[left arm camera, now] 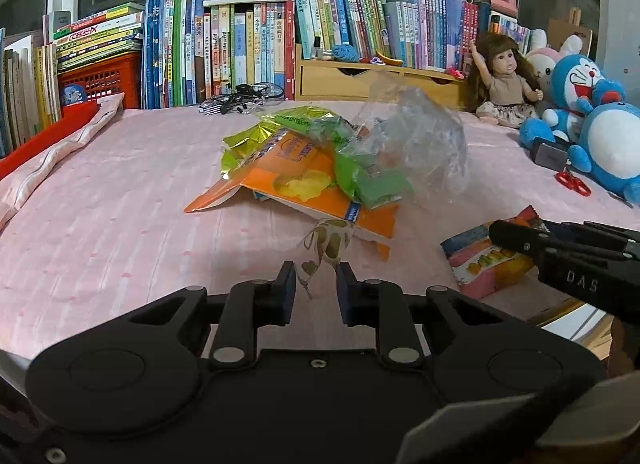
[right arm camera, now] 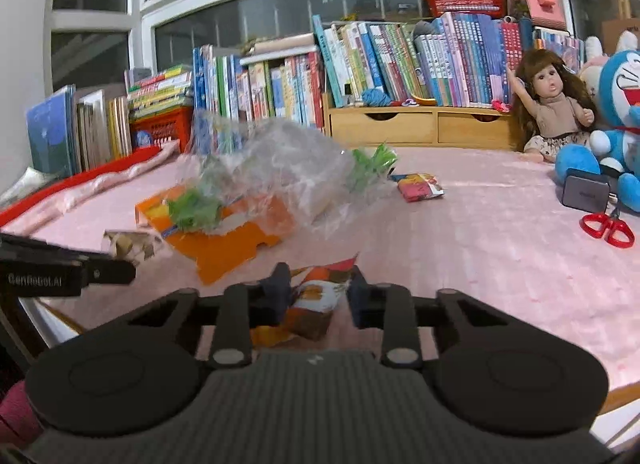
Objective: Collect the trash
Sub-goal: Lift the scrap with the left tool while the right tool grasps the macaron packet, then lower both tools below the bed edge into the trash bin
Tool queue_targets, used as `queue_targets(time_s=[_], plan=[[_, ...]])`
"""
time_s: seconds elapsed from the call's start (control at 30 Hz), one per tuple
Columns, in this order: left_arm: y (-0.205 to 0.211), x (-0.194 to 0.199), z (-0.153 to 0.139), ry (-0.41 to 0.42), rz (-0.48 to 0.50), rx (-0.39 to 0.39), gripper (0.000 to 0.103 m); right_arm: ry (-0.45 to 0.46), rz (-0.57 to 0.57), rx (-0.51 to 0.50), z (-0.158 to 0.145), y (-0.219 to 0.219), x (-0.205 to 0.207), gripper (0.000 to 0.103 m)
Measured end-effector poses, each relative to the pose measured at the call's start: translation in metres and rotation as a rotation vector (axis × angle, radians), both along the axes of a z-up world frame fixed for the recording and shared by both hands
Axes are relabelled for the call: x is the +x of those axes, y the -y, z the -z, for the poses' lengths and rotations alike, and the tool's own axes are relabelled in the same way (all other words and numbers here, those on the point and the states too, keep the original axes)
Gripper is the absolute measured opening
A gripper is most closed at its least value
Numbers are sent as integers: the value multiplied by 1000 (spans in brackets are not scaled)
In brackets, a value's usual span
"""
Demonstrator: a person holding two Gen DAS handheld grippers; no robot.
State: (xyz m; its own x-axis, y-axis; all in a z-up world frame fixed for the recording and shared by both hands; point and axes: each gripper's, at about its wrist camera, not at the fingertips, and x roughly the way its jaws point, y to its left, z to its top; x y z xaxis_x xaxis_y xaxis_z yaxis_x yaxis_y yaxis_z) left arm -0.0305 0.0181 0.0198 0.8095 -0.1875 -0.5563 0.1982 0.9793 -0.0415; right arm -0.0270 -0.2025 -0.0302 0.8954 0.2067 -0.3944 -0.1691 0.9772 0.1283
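Observation:
On the pink cloth lies a heap of trash: a flat orange carton (left arm camera: 296, 180), green wrappers (left arm camera: 360, 176) and a crumpled clear bag (left arm camera: 420, 136). My left gripper (left arm camera: 316, 288) is shut on a clear wrapper printed with gold hearts (left arm camera: 326, 240), which sticks up from its fingertips just before the carton. The right wrist view shows that wrapper (right arm camera: 132, 244) at the left gripper's tip (right arm camera: 120, 268). My right gripper (right arm camera: 318, 288) is shut on a pink and orange snack packet (right arm camera: 316, 304) near the front edge, and the left wrist view shows it (left arm camera: 508, 236) over that packet (left arm camera: 480, 264). A small colourful packet (right arm camera: 420, 186) lies farther back.
Rows of books (left arm camera: 248, 44) and a wooden drawer box (left arm camera: 360, 80) line the back. A doll (left arm camera: 504, 80) and blue plush toys (left arm camera: 592, 120) sit at the right, with a dark box (right arm camera: 586, 192) and red scissors (right arm camera: 606, 228). Folded pink cloth (left arm camera: 60, 148) lies left.

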Motion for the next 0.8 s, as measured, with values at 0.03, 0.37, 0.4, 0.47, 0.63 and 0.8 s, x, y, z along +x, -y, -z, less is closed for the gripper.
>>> queue_targets(time_s=[0.03, 0.37, 0.4, 0.47, 0.63, 0.8], plan=[[1, -1, -1, 1, 1, 0, 20, -4, 3, 5, 0, 1, 1, 32], [0, -13, -10, 1, 6, -32, 17, 38, -25, 75, -16, 4, -11, 18], [-1, -17, -11, -1, 11, -46, 17, 43, -31, 83, -19, 4, -14, 17], [-3, -26, -15, -10, 25, -75, 16, 51, -39, 90, -24, 5, -21, 15], [-6, -51, -21, -15, 50, -82, 15, 41, -65, 123, -32, 8, -38, 13], [-8, -76, -16, -74, 86, -76, 15, -5, -101, 160, -34, 10, -60, 11]])
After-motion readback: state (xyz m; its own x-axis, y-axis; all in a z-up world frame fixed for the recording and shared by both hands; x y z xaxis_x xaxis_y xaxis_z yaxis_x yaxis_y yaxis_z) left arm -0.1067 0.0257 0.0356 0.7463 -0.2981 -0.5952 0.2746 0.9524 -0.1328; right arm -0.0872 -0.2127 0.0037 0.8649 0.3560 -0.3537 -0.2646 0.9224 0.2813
